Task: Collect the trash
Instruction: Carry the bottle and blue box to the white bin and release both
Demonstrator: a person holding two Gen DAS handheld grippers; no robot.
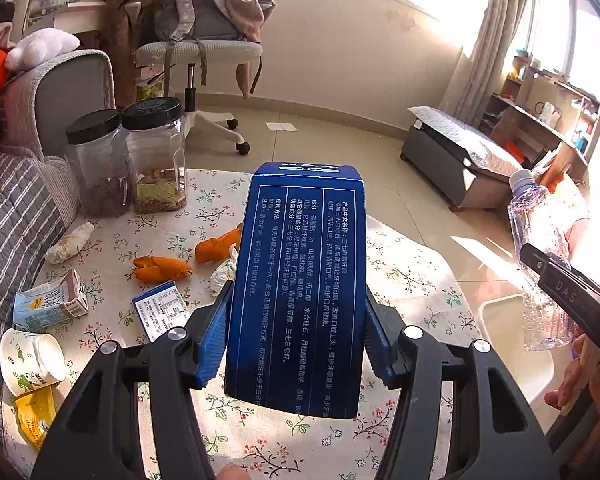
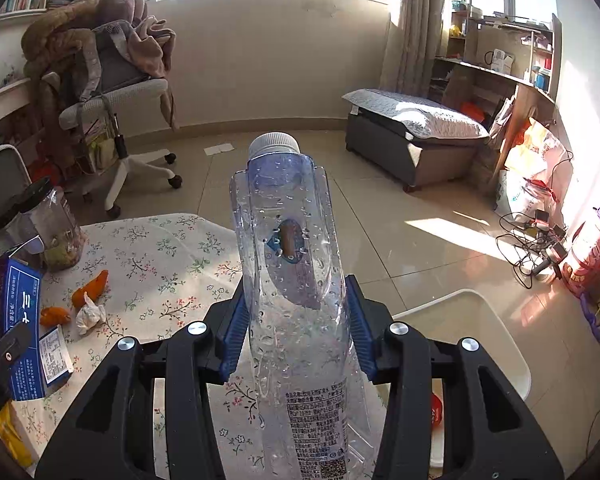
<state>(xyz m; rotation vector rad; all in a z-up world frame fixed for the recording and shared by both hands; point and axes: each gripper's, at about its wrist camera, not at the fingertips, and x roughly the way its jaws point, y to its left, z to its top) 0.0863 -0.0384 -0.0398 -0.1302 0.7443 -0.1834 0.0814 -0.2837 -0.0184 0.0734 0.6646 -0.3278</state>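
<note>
My left gripper (image 1: 298, 336) is shut on a blue toothpaste box (image 1: 300, 280) and holds it upright above the floral table (image 1: 412, 280). My right gripper (image 2: 296, 332) is shut on a clear plastic bottle (image 2: 292, 280) with a white cap, held above the table's right edge. The bottle (image 1: 540, 248) and the box (image 2: 18, 320) each show in the other view. A white bin (image 2: 496, 332) stands on the floor right of the table. Orange peels (image 1: 162, 268), crumpled tissues (image 1: 70, 242), a milk carton (image 1: 48, 304), a paper cup (image 1: 32, 360) and a yellow wrapper (image 1: 36, 412) lie on the table.
Two black-lidded jars (image 1: 156, 160) stand at the table's far left. A small blue-and-white box (image 1: 162, 312) lies near the left fingers. A striped sofa (image 1: 8, 216) borders the left. An office chair (image 2: 116, 100), a grey ottoman (image 2: 412, 136) and floor cables (image 2: 532, 240) lie beyond.
</note>
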